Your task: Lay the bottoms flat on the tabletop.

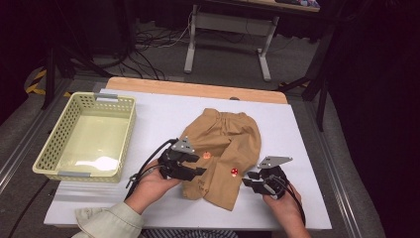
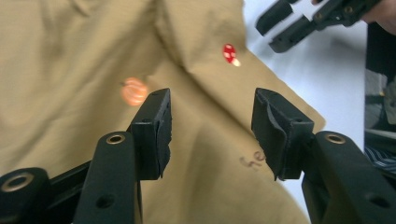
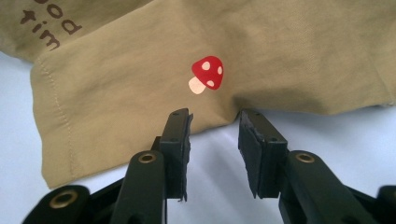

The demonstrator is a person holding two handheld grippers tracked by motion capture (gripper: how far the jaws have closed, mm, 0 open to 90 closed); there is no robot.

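Note:
A tan garment (image 1: 223, 139) lies crumpled on the white table top (image 1: 163, 111), with a red mushroom print (image 1: 234, 171) and an orange print (image 1: 206, 155). My left gripper (image 1: 200, 164) is at the garment's left side. In the left gripper view its jaws (image 2: 210, 126) stand open over the cloth (image 2: 70, 46), with nothing pinched. My right gripper (image 1: 249, 179) sits at the garment's lower right edge. In the right gripper view it (image 3: 215, 135) is open, its tips just meeting the cloth's edge (image 3: 280, 46) below the mushroom (image 3: 208, 73).
A pale yellow perforated basket (image 1: 49, 144) stands at the table's left, with nothing in it. Bare white table lies in front of and to the right of the garment. Beyond the far wooden edge (image 1: 198, 89) are floor cables and a desk frame.

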